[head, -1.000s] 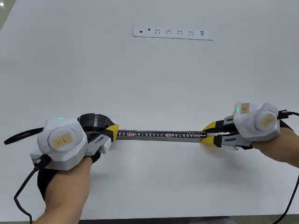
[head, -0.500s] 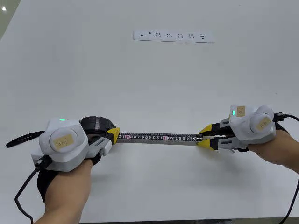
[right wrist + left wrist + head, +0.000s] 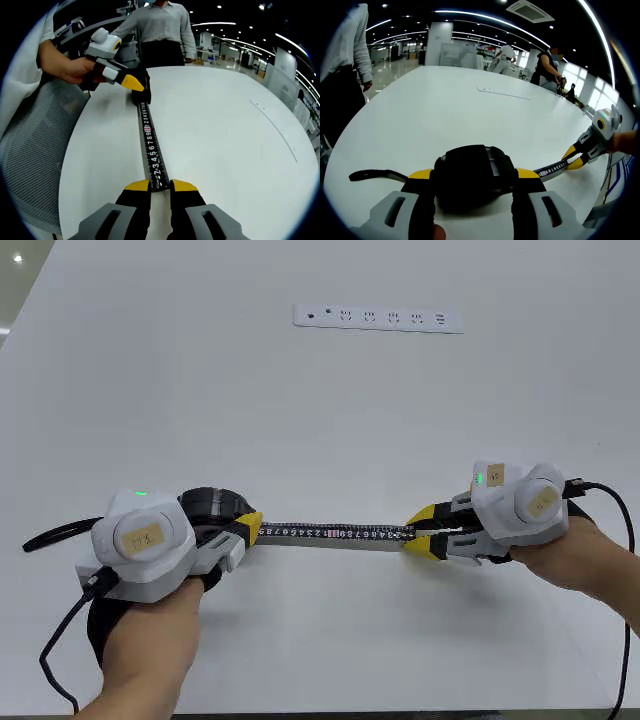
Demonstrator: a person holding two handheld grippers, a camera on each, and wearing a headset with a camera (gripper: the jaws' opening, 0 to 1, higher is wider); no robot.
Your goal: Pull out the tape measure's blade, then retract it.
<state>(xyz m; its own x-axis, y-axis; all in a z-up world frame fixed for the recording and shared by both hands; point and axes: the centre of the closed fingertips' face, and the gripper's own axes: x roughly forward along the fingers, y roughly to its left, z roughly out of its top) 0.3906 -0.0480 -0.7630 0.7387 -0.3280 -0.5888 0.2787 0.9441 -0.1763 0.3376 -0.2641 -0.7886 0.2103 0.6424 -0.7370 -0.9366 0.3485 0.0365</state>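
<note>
The black tape measure case [image 3: 208,504] rests on the white table [image 3: 300,410], and my left gripper [image 3: 243,530] is shut on it; its yellow-tipped jaws press both sides of the case [image 3: 472,175]. A numbered blade [image 3: 335,532] runs out of the case to the right. My right gripper [image 3: 418,537] is shut on the blade's free end. In the right gripper view the blade [image 3: 149,145] leads from my right gripper [image 3: 161,186] back to the left gripper [image 3: 125,79]. The left gripper view has the right gripper [image 3: 585,150] at the far right.
A white power strip [image 3: 378,317] lies at the back of the table. The case's black wrist strap [image 3: 55,535] trails off to the left. Cables hang from both grippers over the front edge. People stand beyond the table [image 3: 162,30].
My right gripper has moved left toward the case, still holding the blade end. The exposed blade is shorter. The left gripper and case stay put.
</note>
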